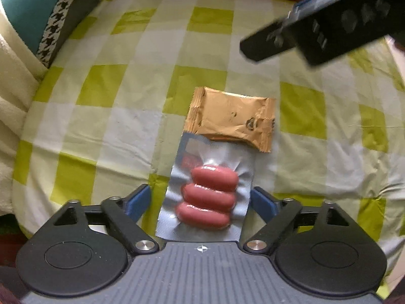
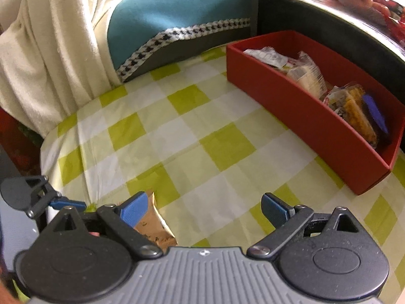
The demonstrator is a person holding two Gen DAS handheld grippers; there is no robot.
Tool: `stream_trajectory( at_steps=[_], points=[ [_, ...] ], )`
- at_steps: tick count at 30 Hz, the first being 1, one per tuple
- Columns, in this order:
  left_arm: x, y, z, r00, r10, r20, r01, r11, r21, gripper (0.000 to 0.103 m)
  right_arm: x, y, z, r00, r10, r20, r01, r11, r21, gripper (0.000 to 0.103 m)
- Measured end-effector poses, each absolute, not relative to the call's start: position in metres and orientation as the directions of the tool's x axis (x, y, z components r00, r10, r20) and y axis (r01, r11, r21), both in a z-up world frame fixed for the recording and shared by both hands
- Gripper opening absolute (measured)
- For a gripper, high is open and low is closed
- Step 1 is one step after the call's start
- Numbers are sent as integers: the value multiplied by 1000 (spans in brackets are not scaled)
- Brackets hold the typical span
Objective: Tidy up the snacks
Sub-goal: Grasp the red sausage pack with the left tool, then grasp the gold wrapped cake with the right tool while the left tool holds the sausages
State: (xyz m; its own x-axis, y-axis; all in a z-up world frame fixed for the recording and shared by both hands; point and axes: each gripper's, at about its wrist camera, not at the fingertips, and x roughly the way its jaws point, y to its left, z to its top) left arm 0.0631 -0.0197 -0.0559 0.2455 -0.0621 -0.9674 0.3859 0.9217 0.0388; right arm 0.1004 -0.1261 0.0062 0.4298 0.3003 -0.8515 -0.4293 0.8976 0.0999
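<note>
A clear pack of three pink sausages (image 1: 208, 197) lies on the checked tablecloth between the open fingers of my left gripper (image 1: 201, 200), which do not press it. A tan snack wrapper (image 1: 233, 117) lies just beyond it, overlapping the pack's far end. My right gripper (image 2: 205, 209) is open and empty above the cloth; its body (image 1: 324, 30) shows at the upper right of the left wrist view. The wrapper's corner (image 2: 152, 223) shows under the right gripper's left finger. A red box (image 2: 303, 116) holding several wrapped snacks stands at the right.
The table is covered by a green and white checked cloth (image 2: 202, 139). A cream blanket (image 2: 50, 50) and a teal cushion (image 2: 177, 12) lie past the far edge. A dark shelf (image 2: 329, 20) with red packets stands behind the box. The left gripper (image 2: 38, 197) shows at lower left.
</note>
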Motion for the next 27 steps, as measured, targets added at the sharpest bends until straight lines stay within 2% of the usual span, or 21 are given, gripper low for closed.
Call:
stream_trajectory(
  at_steps=[2,7,11,23,27],
  points=[
    [63,-17,-52,254,-88,-963,375,927,14,84,100,-126,4,422,302,-854,-432,896,104,95],
    [56,-25,-59,240,-69,-968,418,908,39,87,102,-124,2,412,308,-857,-436,893,112,95],
    [56,-22,-55,245,-76,-967,397,917,29,76,101,-121,-4,392,307,-867,-445,888,113,95],
    [65,19,-39,282,-70,-957,251,968,3,75,92,-97,-21,303,340,-891,-564,817,120,95],
    [68,18,-44,261,-52,-964,252,968,15,75,89,-79,-33,270,336,-902,-624,775,102,94]
  ],
)
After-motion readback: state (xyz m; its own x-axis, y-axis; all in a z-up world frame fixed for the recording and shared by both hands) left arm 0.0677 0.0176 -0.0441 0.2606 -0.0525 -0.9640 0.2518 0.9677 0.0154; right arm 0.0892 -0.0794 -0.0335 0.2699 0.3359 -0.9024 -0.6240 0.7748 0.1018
